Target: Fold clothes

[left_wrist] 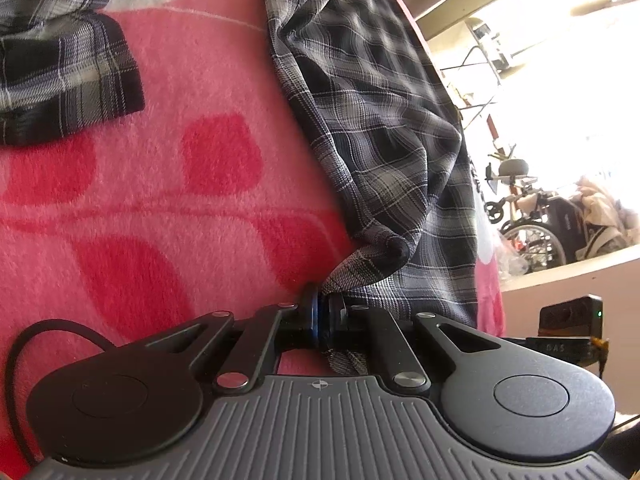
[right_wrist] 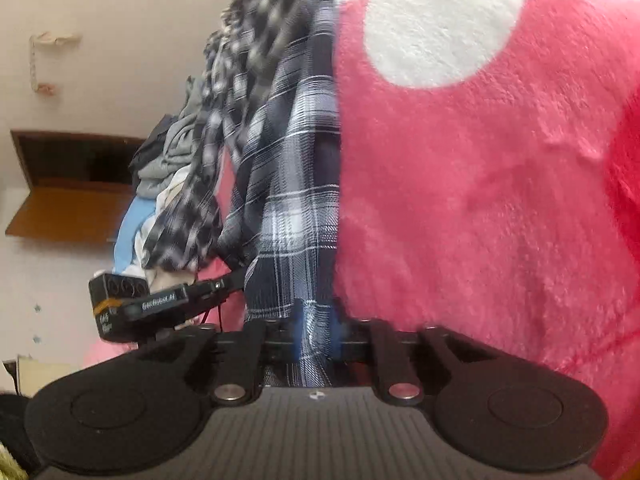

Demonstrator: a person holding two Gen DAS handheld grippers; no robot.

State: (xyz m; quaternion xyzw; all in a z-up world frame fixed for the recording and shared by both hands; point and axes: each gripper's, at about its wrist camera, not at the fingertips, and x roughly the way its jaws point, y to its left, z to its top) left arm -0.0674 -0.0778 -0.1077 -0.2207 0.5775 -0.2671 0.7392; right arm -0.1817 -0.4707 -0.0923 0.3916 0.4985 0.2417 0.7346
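Note:
A dark plaid shirt [left_wrist: 380, 128] with grey and white checks lies partly lifted over a pink fleece blanket [left_wrist: 168, 184]. My left gripper [left_wrist: 322, 312] is shut on a bunched edge of the shirt, the cloth pinched between its pads. A sleeve cuff [left_wrist: 72, 84] of the same shirt rests flat on the blanket at upper left. In the right wrist view the plaid shirt [right_wrist: 288, 184] hangs stretched and blurred from my right gripper [right_wrist: 316, 340], which is shut on its hem just above the blanket [right_wrist: 480, 200]. The other gripper [right_wrist: 132, 304] shows at left.
A pile of other clothes [right_wrist: 168, 160], grey, white and light blue, sits behind the shirt by a beige wall with a brown shelf [right_wrist: 68, 184]. Past the blanket's right edge stand a wheelchair [left_wrist: 536, 232] and bright clutter. A black cable [left_wrist: 24, 360] loops at lower left.

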